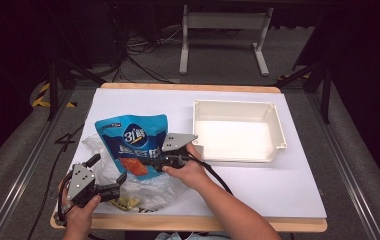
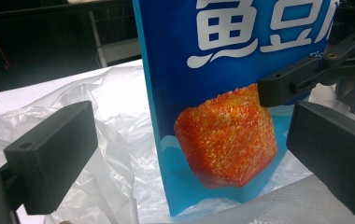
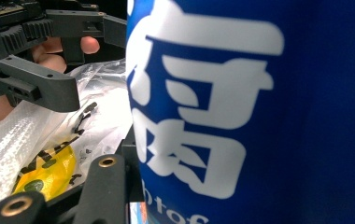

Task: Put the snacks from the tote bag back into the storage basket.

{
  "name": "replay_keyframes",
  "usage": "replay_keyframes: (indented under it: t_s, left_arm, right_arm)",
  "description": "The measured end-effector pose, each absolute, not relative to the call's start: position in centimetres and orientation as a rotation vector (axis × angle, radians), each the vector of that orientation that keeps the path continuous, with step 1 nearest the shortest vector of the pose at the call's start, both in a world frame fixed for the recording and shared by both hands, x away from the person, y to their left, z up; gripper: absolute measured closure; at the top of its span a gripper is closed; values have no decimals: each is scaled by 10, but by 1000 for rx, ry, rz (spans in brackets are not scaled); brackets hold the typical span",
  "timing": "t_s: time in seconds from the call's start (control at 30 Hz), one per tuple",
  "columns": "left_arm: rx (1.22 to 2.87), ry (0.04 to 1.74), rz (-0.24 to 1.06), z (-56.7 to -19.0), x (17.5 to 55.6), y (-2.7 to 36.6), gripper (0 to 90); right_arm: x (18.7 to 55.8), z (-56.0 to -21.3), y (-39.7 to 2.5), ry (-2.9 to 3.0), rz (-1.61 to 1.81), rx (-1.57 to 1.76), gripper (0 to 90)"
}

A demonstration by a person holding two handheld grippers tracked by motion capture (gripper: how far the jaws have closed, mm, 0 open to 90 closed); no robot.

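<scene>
Your left gripper (image 1: 109, 176) sits at the near left edge of the table (image 1: 288, 185), jaws spread apart over the clear plastic bag (image 1: 150, 192). Just to its right, your right gripper (image 1: 145, 161) is clamped on the blue snack pouch (image 1: 133, 135), which stands out of the bag, glossy, with white lettering and an orange cube pictured.

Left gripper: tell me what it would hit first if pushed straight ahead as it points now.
Probably the blue snack pouch, standing between the open left gripper jaws' line; the clear plastic bag lies lower, beneath.
</scene>
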State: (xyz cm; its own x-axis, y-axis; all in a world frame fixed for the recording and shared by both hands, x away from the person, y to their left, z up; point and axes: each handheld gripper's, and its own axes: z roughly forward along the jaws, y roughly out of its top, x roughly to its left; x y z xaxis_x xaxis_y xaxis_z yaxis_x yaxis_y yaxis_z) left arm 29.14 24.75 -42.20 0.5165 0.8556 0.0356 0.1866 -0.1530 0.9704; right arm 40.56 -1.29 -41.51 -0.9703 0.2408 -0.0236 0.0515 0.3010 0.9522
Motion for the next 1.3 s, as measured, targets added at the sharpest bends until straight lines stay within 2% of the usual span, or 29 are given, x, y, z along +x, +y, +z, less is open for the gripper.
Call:
replay_keyframes:
  t_s: [0.3, 0.9, 1.3]
  left_arm:
    - [1642, 900, 753, -422, 291, 249, 26]
    - [1641, 900, 759, -421, 291, 248, 27]
    - [1644, 898, 761, -421, 291, 248, 26]
  right_arm:
    - [405, -402, -9, 2399, 1712, 273, 530]
    - [396, -345, -18, 2336, 1770, 212, 526]
    - [396, -320, -27, 2324, 1784, 182, 527]
